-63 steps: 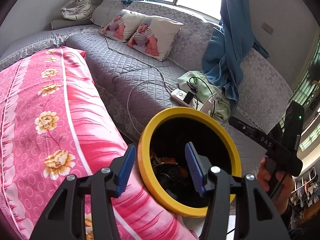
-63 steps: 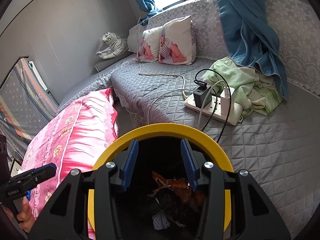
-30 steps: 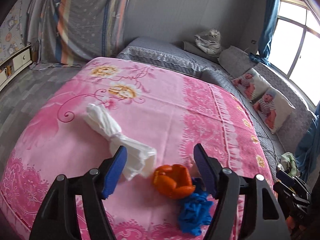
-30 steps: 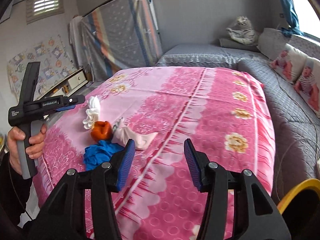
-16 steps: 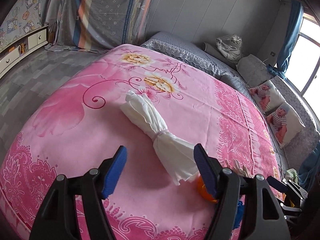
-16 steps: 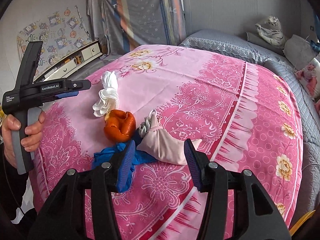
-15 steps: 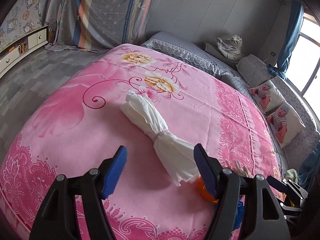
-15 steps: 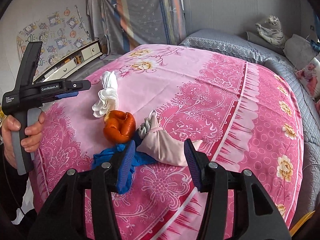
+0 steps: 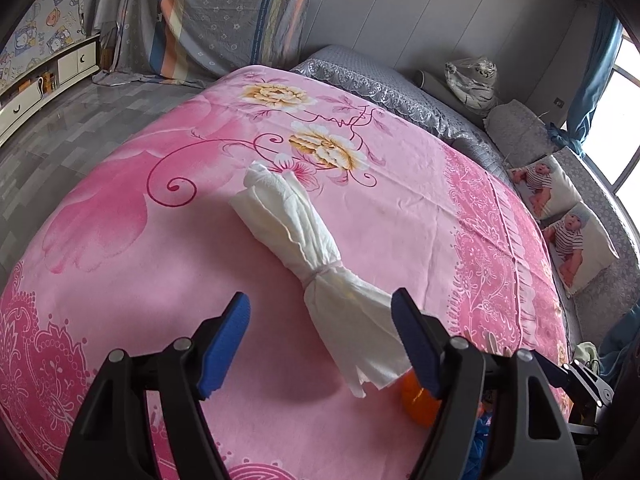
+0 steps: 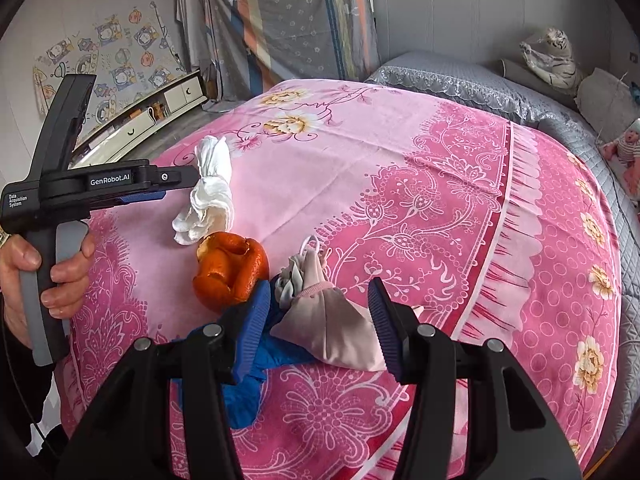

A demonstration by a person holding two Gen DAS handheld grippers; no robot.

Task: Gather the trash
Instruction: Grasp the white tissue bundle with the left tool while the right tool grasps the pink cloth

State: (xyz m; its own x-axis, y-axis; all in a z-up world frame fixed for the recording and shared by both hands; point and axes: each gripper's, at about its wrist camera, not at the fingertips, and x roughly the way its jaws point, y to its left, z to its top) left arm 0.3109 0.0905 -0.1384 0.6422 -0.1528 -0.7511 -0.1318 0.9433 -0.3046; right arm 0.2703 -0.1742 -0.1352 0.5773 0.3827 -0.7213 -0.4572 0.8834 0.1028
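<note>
Pink flowery cloth (image 9: 400, 208) covers the big table, and all the trash lies on it, close to the near edge.

Nearest is the right gripper (image 10: 316, 320). Its blue fingers (image 10: 382, 328) are apart w/ a gap between them. The pink tied bag (image 10: 328, 324) lies in that gap, but the pads do not squeeze it. A crumpled blue thing (image 10: 244, 396) lies partly under the left finger of that gripper – it touches the pink bag. Just past it sits the orange peel (image 10: 230, 268), curled like a cup, right beside the pink bag's tied top.

The left gripper (image 9: 320, 340) has its fingers (image 9: 224, 340) wide apart, and they have just been opening a bit more. The wide end of the white tied bag (image 9: 304, 256) lies between them, nearer the right finger, not pinched. In the right wrist view, a hand (image 10: 44, 264) holds this gripper's handle at the left, and its tip is near the white bag's knot.

The white bag runs away from the grippers, toward the yellow flowers (image 9: 324, 148) printed on the cloth. Its near end almost touches the orange peel.

Farther back – a grey sofa (image 10: 460, 76) w/ a toy tiger (image 10: 552, 56) on it, and baby-picture pillows (image 9: 568, 216) at the right. A striped hanging sheet (image 9: 208, 20) stands by the far wall, w/ a low white cabinet (image 10: 160, 108) at the left.
</note>
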